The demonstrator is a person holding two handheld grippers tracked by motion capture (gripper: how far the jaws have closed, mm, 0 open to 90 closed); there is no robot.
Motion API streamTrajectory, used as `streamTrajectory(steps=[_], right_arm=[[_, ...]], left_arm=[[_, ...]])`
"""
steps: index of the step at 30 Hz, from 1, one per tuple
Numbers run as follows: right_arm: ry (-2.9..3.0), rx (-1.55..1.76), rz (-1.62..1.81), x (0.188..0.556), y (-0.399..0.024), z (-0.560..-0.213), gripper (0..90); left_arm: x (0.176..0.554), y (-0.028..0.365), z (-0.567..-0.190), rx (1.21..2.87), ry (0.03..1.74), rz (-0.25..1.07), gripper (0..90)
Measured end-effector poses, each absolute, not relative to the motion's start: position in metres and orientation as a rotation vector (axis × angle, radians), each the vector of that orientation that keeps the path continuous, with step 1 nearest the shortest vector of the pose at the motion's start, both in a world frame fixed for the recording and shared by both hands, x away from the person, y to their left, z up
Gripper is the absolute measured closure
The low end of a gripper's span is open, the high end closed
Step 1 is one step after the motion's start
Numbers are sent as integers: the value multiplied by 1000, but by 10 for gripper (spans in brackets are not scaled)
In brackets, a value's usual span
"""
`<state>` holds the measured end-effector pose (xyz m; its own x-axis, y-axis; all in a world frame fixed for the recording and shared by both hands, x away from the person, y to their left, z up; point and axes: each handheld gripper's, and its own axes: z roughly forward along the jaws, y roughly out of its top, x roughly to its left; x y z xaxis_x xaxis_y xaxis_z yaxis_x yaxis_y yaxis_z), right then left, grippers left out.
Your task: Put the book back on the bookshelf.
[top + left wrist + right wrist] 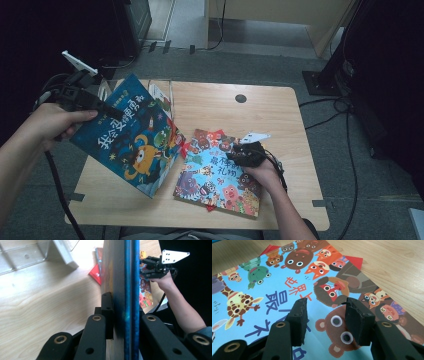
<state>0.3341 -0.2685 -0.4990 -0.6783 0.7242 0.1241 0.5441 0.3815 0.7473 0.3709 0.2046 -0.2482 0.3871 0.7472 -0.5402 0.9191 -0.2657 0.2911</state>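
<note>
Table (pixel 210 107): pale wood, lying beneath both of my grippers; its bare top runs off to the left of my left jaws in the left gripper view.
Dark blue book (pixel 131 136): clamped between my left jaws, lifted off the table and tilted, its far corner hanging toward the other book. In the left gripper view its edge (pixel 128 290) runs straight up from between my jaws, one pad flat against each cover.
Light blue book (pixel 220 175): flat on the table, directly under my right jaws; the animal cover (pixel 287 277) spreads out ahead of and below them.
Clear holder (pixel 30 252): on the table, well ahead and to the left of my left jaws.
Left gripper (pixel 107 107): jaws closed on the dark blue book at its upper left edge.
Right gripper (pixel 325 311): jaws parted, nothing between the pads, poised just above the light blue book's cover; touching or not, I cannot tell.
</note>
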Motion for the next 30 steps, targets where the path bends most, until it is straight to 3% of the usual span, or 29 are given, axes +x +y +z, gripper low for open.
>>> streamTrajectory(steps=[30], right_arm=[[2417,1089,1178,340,-266,-501,497]], left_arm=[[333,302,-261,1945,1668,-350,809]])
